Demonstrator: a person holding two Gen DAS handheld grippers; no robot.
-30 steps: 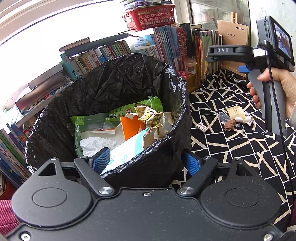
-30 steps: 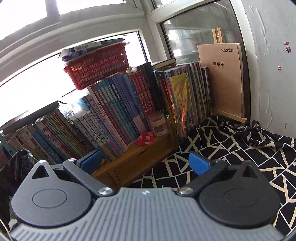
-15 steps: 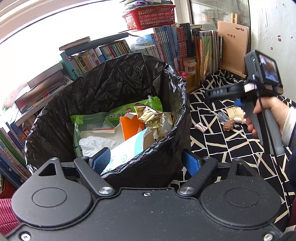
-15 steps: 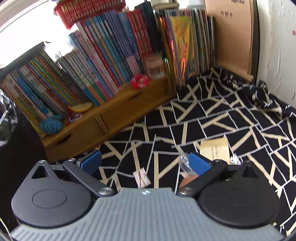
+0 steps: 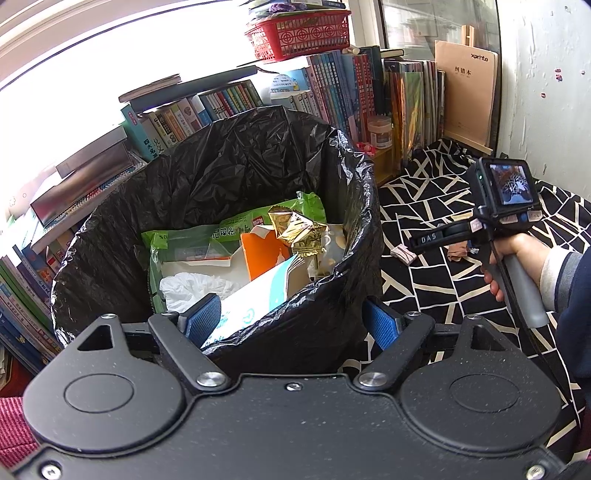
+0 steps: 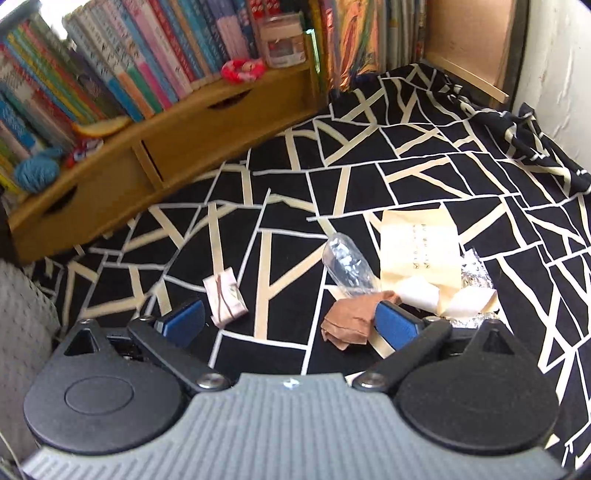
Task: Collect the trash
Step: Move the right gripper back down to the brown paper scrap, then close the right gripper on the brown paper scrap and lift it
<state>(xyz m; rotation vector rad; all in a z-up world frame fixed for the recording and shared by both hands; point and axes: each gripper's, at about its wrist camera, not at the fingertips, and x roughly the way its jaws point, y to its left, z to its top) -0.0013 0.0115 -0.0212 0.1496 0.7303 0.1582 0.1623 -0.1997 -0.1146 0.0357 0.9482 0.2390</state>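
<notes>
A bin lined with a black bag holds a green packet, a gold wrapper, an orange carton and white tissue. My left gripper is open and straddles the bin's near rim, one pad inside and one outside. My right gripper is open, low over the patterned cloth, seen from the side as the right gripper in the left wrist view. A small folded wrapper lies by its left finger and a brown scrap by its right. Beyond lie a clear plastic wrapper, a beige packet and foil.
A black-and-cream cloth covers the surface. A wooden shelf with drawers and rows of books stand behind, with a red basket on top. A white wall closes the right side. A hand grips the right handle.
The right gripper has come down and tipped forward, from facing the bookshelf to hanging over the trash on the cloth. The left gripper and bin have not moved.
</notes>
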